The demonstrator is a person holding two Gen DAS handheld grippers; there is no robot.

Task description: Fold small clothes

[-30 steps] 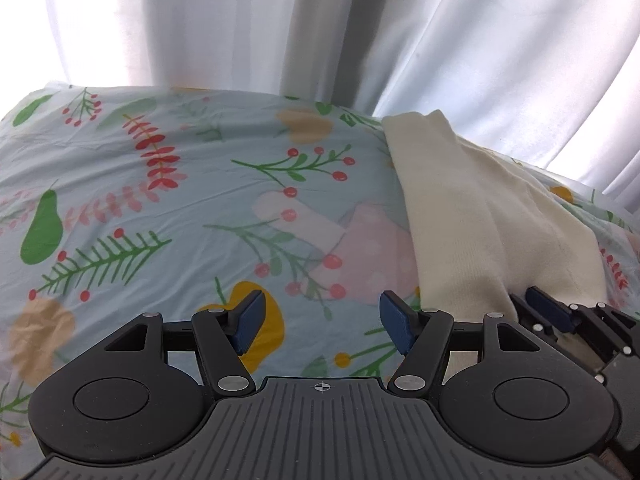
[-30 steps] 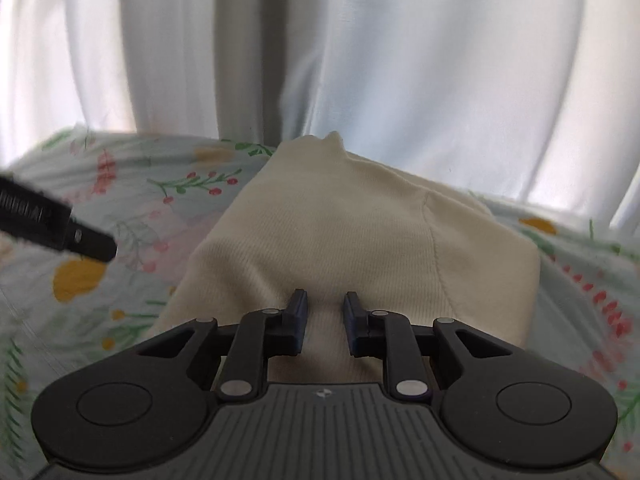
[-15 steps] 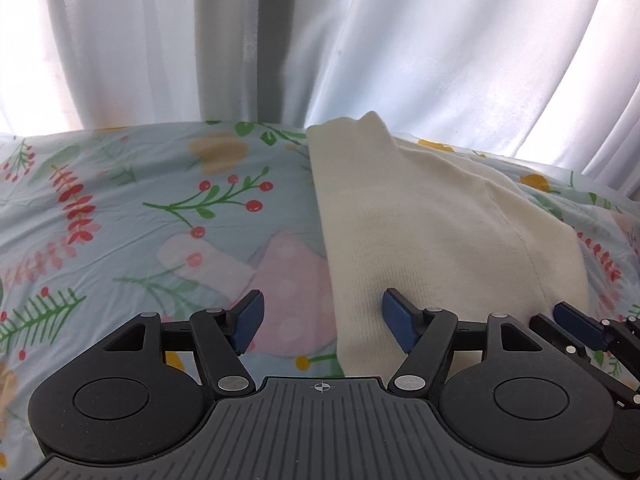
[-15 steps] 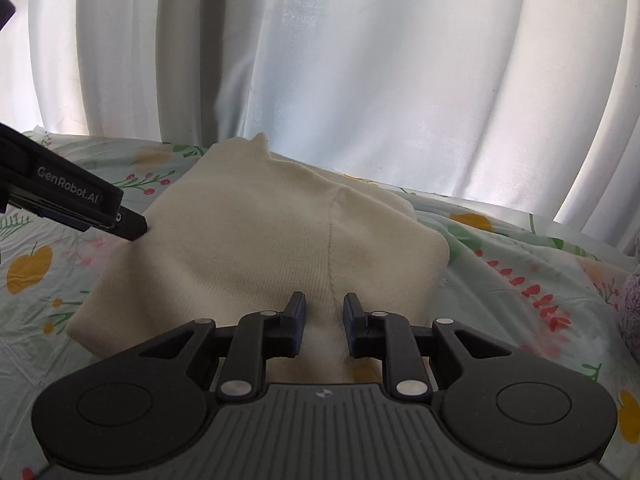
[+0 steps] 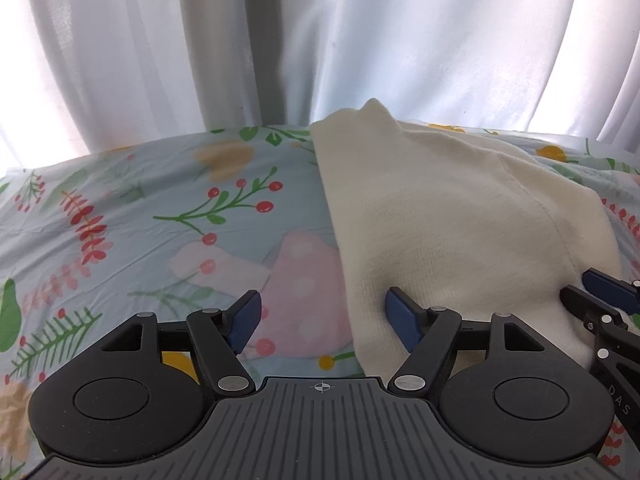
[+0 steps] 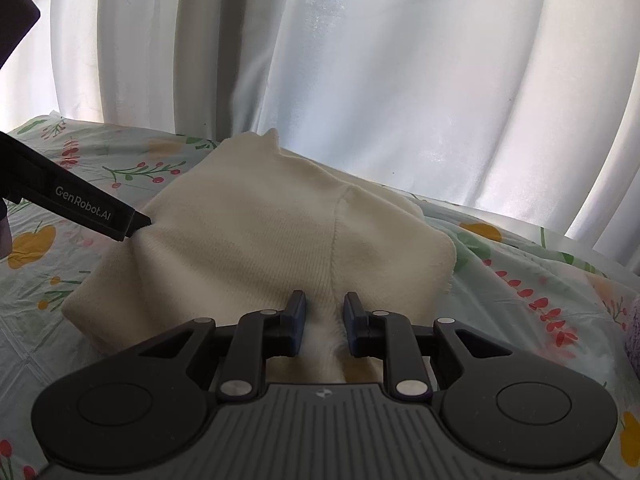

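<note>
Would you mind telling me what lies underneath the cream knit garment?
The cream knit garment lies on the floral sheet, which shows all around it. The sheet beneath it is covered, so anything tucked under cannot be seen.

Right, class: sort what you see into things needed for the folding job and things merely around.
Job: cream knitted garment; left tool, open; right tool, pinching the garment.

Merely around: floral printed sheet; white curtain.
</note>
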